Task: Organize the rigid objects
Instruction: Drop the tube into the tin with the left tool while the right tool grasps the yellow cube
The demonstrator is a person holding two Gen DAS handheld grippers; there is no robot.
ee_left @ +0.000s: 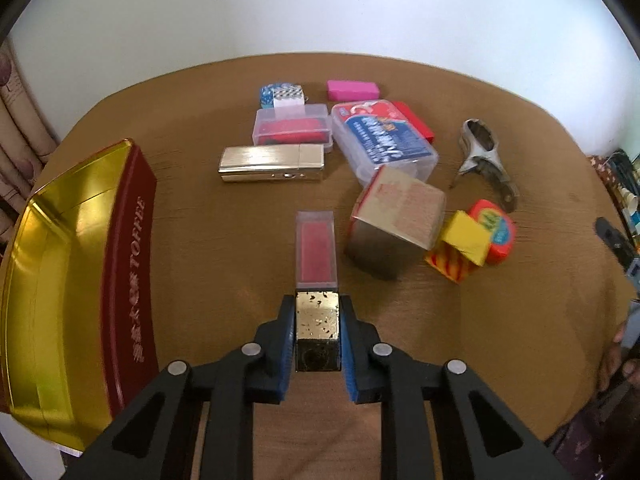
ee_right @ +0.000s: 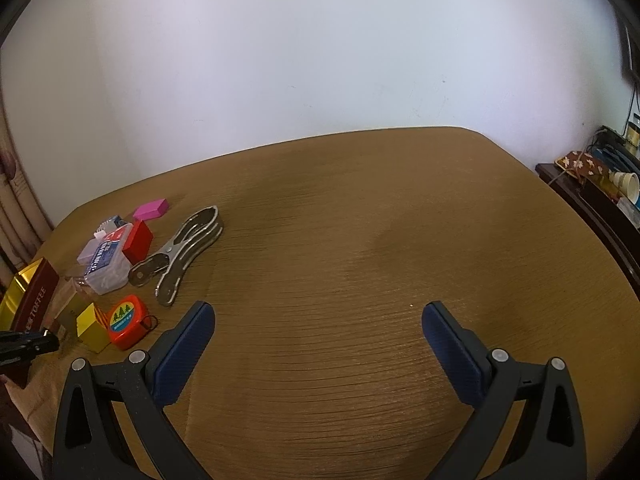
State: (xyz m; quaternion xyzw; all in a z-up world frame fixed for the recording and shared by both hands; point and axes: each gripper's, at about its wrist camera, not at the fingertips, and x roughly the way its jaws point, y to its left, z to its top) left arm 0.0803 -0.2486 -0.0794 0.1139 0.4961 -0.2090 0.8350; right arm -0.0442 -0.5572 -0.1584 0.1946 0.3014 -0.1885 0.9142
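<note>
My left gripper point(ee_left: 317, 300) is shut on the gold square base of a small stick case point(ee_left: 316, 248). The case's clear cap, with a red stick inside, points forward over the brown table point(ee_left: 240, 240). An open red toffee tin point(ee_left: 128, 280) with a gold inside stands just to the left of it. In the right wrist view my right gripper point(ee_right: 318, 316) stands open over bare table, with nothing between its fingers. The tin point(ee_right: 34, 300) and the cluster of small objects lie far to its left.
Ahead of the left gripper lie a gold metal case point(ee_left: 272, 163), a clear box with red contents point(ee_left: 294, 128), a blue-labelled clear box point(ee_left: 384, 140), a pink block point(ee_left: 353, 90), a metal clamp point(ee_left: 484, 156), a clear cube box point(ee_left: 400, 216), a yellow block point(ee_left: 468, 236) and an orange tape measure point(ee_left: 496, 228).
</note>
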